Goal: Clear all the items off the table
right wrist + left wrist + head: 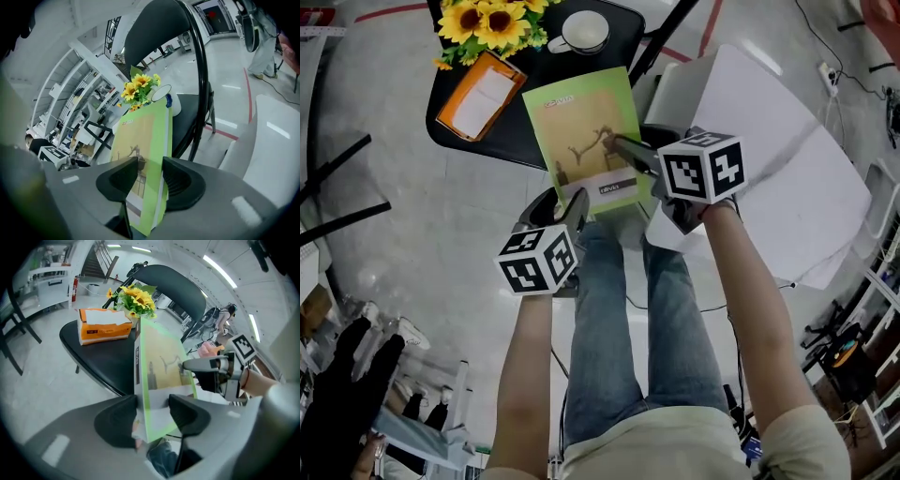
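Observation:
A thin green book (581,131) hangs in the air over the near edge of the round black table (502,141), held by both grippers. My left gripper (569,211) grips its lower edge; in the left gripper view the book (157,376) stands between the two pads, which press on it (152,416). My right gripper (623,148) is shut on the book's right side, and in the right gripper view the book (143,140) is pinched between its jaws (150,176). The right gripper (190,365) also shows in the left gripper view.
On the table stand an orange tissue box (483,94), a bunch of sunflowers (492,21) and a white cup (584,31). A black chair (161,28) stands behind the table. A white surface (787,178) lies to the right. The person's legs are below the book.

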Available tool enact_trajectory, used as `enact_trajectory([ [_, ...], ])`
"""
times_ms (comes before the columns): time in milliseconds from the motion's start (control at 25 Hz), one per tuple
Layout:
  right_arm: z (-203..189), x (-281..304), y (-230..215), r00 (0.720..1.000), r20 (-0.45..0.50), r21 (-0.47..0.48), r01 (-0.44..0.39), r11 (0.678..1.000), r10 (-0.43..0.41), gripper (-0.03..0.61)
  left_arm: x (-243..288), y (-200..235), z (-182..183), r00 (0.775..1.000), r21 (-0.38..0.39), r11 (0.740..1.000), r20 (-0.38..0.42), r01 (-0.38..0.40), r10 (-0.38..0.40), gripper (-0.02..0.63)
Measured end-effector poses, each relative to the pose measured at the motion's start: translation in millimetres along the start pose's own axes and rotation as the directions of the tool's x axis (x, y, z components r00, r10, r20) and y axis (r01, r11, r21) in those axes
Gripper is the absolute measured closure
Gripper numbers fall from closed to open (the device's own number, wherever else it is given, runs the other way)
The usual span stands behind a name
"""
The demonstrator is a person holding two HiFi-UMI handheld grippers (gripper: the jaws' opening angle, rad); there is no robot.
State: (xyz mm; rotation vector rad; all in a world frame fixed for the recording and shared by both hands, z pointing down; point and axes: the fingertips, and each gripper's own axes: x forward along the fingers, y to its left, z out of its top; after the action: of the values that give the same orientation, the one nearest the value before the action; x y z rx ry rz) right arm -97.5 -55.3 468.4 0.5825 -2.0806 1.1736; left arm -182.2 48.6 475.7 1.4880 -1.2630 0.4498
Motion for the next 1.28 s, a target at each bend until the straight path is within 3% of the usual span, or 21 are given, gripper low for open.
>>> enact_trajectory([
  [400, 8, 51, 4, 0.999, -0.05, 0.012, -0.018, 1.0, 0.018, 0.414, 11, 44, 8, 0.999, -0.044, 0.998, 0.008, -0.039, 0.04, 0.393],
  [1160, 21, 89, 11, 0.999, -0.044, -0.009, -0.011, 1.0, 0.011, 0.404, 20, 84, 27, 0.991, -0.004, 0.991, 0.021, -0.135, 0.135, 0.371],
  [1200, 20, 90, 11, 0.999, -0.046, -0.011, -0.009, 1.0, 0.009, 0.398, 19, 84, 26, 0.99, -0.008, 0.991, 0.025, -0.137, 0.137, 0.362],
  [1280, 16, 91, 14, 0.998, -0.06, -0.022, -0.015, 1.0, 0.013, 0.327, 18, 83, 26, 0.991, -0.019, 0.991, 0.03, -0.132, 0.133, 0.348],
])
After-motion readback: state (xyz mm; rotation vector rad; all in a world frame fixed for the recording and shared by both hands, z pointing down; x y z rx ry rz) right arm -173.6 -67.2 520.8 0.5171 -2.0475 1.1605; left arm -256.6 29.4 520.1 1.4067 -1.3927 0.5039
